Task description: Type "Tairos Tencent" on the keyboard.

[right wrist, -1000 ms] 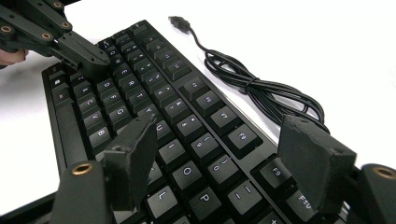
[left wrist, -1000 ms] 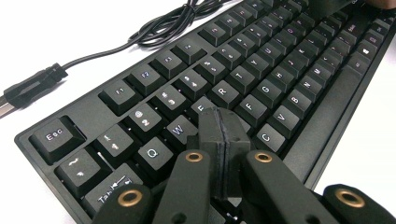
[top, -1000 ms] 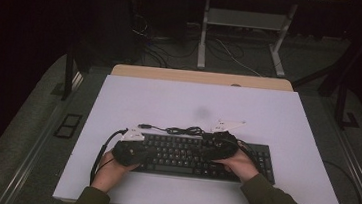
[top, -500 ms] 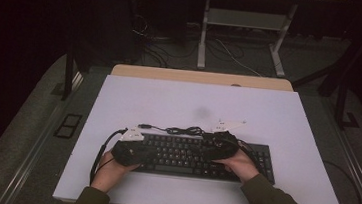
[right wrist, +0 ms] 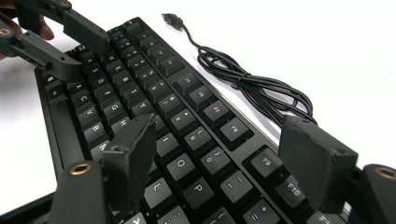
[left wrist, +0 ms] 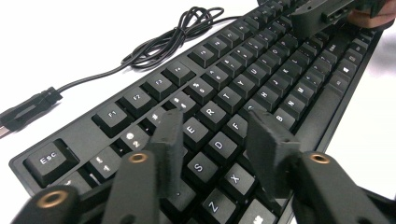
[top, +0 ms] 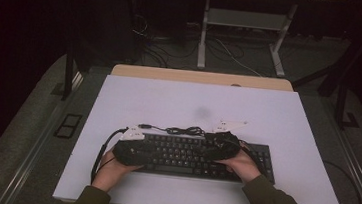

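Note:
A black keyboard (top: 184, 156) lies flat on the white table (top: 199, 103), near its front edge. My left gripper (left wrist: 215, 119) hovers low over the keyboard's left end, above the E, D and S keys. Its jaws have just been opening and stand apart with only keys beneath them. My right gripper (right wrist: 219, 123) is open wide over the O, P and number keys, its far jaw above the function row. In the high view the left gripper (top: 150, 152) and right gripper (top: 210, 147) point towards each other. The keyboard's black cable (top: 184, 130) lies coiled behind it.
The cable's USB plug (left wrist: 28, 109) lies loose on the table behind the keyboard's left end. A wooden strip (top: 201, 77) runs along the table's far edge. Metal desk legs (top: 202, 39) and floor cables stand beyond it.
Both hands rest where they were over the keyboard. The small high view shows no clear movement of the keyboard or cable.

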A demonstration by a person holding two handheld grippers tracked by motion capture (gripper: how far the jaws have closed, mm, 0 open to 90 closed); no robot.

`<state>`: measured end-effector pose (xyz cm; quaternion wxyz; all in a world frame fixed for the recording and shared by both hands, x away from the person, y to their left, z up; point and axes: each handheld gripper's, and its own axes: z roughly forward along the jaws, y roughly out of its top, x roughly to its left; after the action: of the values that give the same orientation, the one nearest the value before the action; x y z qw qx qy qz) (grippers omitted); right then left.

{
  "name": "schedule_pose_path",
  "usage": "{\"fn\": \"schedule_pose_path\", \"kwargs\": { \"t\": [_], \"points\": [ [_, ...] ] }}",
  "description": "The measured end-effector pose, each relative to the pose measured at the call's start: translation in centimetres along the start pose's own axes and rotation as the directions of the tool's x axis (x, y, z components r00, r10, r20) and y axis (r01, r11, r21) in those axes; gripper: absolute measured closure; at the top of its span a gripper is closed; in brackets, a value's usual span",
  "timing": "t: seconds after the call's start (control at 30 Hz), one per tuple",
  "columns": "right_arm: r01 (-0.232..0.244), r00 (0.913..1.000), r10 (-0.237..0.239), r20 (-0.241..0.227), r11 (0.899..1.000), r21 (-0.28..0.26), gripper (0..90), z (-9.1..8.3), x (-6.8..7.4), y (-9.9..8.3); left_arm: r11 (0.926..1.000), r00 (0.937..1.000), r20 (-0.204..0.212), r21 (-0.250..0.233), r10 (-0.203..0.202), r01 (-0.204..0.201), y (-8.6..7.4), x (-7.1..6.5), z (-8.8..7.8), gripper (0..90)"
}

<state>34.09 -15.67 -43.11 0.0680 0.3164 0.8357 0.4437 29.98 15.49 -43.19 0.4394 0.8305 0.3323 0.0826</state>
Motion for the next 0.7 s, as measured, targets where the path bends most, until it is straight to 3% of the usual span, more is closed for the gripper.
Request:
{"fn": "schedule_pose_path", "kwargs": {
  "t": [0.37, 0.53, 0.7],
  "points": [
    [-0.012, 0.9998, 0.012, 0.017, 1.000, 0.006, 27.5, -0.8, -0.2, -0.3, 0.9997, 0.9997, 0.026, -0.025, -0.005, 0.005, 0.3, 0.0, 0.4, 37.6],
    [-0.021, 0.9995, 0.021, 0.025, 1.000, 0.005, 27.5, -1.1, -0.4, -0.6, 0.9996, 0.9985, 0.053, -0.025, 0.010, -0.009, 0.6, -0.3, 0.8, 37.2],
    [-0.029, 0.9991, 0.029, 0.031, 1.000, 0.007, 27.5, -1.4, -0.6, -0.8, 0.9993, 0.9960, 0.083, -0.022, 0.034, -0.032, 0.8, -1.0, 1.2, 44.0]
  ]
}}
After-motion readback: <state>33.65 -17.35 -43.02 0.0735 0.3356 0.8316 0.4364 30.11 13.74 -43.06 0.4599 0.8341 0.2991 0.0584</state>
